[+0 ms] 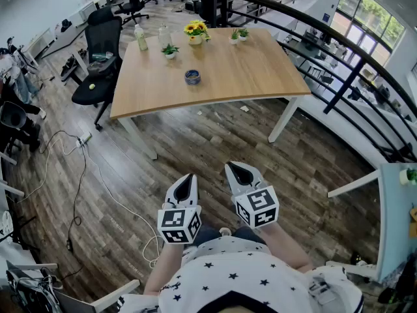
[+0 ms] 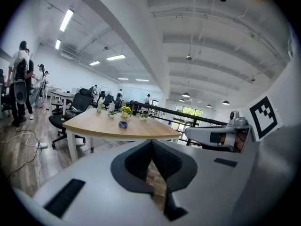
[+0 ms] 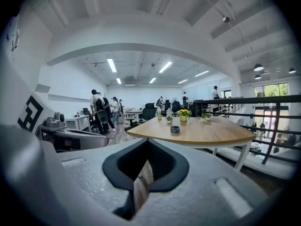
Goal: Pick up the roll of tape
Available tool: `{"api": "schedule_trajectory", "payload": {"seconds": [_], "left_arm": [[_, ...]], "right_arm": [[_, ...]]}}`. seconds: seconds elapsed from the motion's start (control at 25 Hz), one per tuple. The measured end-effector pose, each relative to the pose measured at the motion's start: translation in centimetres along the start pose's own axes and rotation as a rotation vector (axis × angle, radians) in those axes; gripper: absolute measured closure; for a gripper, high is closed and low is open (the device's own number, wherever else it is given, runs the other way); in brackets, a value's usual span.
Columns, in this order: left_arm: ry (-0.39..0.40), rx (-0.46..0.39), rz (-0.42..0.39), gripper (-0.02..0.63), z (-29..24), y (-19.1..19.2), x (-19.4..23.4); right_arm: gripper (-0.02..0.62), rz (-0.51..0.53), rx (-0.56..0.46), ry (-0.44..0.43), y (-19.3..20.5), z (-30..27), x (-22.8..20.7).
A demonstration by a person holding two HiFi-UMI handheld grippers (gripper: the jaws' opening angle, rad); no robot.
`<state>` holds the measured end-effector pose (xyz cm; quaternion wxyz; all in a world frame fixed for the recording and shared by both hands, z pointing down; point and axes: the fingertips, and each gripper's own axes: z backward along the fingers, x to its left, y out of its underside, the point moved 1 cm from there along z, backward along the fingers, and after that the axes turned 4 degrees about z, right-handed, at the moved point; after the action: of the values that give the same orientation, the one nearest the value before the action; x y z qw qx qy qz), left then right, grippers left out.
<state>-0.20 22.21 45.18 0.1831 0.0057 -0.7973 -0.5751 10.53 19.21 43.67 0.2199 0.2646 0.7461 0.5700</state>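
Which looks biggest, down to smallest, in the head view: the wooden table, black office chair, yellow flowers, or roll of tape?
1. wooden table
2. black office chair
3. yellow flowers
4. roll of tape, only slightly smaller than the flowers

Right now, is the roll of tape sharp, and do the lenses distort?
Head view: roll of tape small but sharp, edges bowed. Left gripper view: black fisheye border, tape tiny. Right gripper view: same border, even lighting.
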Motion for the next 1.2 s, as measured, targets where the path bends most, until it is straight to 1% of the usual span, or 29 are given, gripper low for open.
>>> {"api": "schedule_trajectory", "payload": {"seconds": [0.16, 0.4, 0.52, 0.68, 0.8, 1.12, 1.2], "left_arm": [[0.01, -0.018, -0.002, 0.603, 1.3, -0.5, -1.2], [0.001, -0.032, -0.001, 0.603, 2.4, -0.7, -1.8], [-0.002, -0.037, 0.001, 0.603, 2.6, -0.6, -2.0], [-0.015, -0.046, 0.002, 0.603, 2.6, -0.7, -2.3], [-0.022, -0.05, 0.002, 0.601, 2.5, -0.6, -2.2], [-0.029, -0.052, 0.008, 0.526, 1.9, -0.4, -2.7], [-0.029, -0.052, 0.008, 0.511, 1.7, -0.4, -2.7]], "right_arm": [[0.591, 0.014, -0.003, -0.013, -0.4, 1.4, 1.0], [0.591, 0.029, -0.002, -0.028, -0.5, 2.6, 1.6], [0.591, 0.036, -0.003, -0.035, -0.5, 2.9, 1.6], [0.589, 0.013, 0.009, -0.069, -0.4, 3.0, 1.3], [0.589, 0.019, 0.018, -0.053, 0.0, 2.9, 0.9], [0.589, 0.05, 0.024, -0.039, 0.2, 2.8, -0.4], [0.571, 0.051, 0.025, -0.042, 0.2, 2.6, -0.6]]}}
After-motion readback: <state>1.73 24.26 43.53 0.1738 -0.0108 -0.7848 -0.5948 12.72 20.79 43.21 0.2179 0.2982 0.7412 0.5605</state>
